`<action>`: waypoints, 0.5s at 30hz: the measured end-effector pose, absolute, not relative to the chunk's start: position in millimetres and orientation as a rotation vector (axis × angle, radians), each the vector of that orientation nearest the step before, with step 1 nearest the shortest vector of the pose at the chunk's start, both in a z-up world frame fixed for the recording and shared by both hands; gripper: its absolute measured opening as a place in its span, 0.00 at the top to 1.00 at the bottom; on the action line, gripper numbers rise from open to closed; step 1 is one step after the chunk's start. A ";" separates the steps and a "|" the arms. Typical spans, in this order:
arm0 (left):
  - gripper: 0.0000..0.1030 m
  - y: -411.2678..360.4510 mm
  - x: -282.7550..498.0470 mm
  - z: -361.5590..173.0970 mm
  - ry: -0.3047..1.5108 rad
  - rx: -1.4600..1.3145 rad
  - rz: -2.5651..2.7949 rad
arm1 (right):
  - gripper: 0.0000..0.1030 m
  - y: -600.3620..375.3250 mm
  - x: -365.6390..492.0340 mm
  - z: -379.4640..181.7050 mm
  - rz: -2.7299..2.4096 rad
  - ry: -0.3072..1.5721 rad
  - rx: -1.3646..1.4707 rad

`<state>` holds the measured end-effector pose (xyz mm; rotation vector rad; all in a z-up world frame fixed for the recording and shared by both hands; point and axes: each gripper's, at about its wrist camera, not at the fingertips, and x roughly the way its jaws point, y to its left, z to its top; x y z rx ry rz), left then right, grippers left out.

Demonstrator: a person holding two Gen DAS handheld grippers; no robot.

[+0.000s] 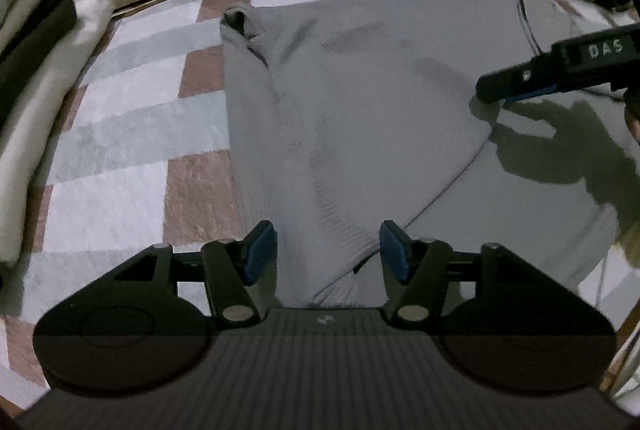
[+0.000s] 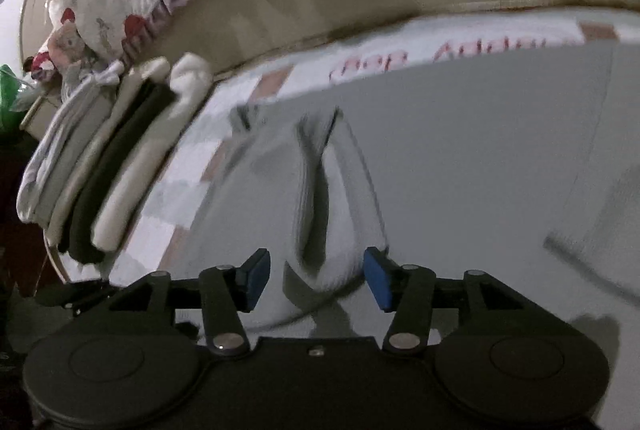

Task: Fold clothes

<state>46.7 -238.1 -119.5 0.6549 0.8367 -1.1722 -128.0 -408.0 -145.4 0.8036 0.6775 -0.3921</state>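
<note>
Grey garment (image 1: 360,118) spread on a checked blanket (image 1: 132,158) with partly hidden pink lettering.

Left gripper (image 1: 328,250) and right gripper (image 2: 316,278): jaws spread over folds, pinching nothing; white "DAS" shows on the right gripper.

surface: checked bedspread (image 1: 132,158) | on it: grey garment (image 1: 360,102), folded clothes stack (image 2: 104,166)
</note>
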 end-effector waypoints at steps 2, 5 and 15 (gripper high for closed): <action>0.94 -236.3 45.6 -116.1 0.814 0.638 -1.144 | 0.45 -399.3 -123.5 -149.2 -0.395 0.706 0.747; 0.95 -225.3 48.5 -103.8 0.799 0.561 -1.014 | 0.83 -381.6 -119.4 -144.8 -0.404 0.694 0.581; 0.88 -210.0 66.9 -111.3 0.920 0.469 -0.829 | 0.91 -376.0 -119.6 -131.3 -0.451 0.712 0.478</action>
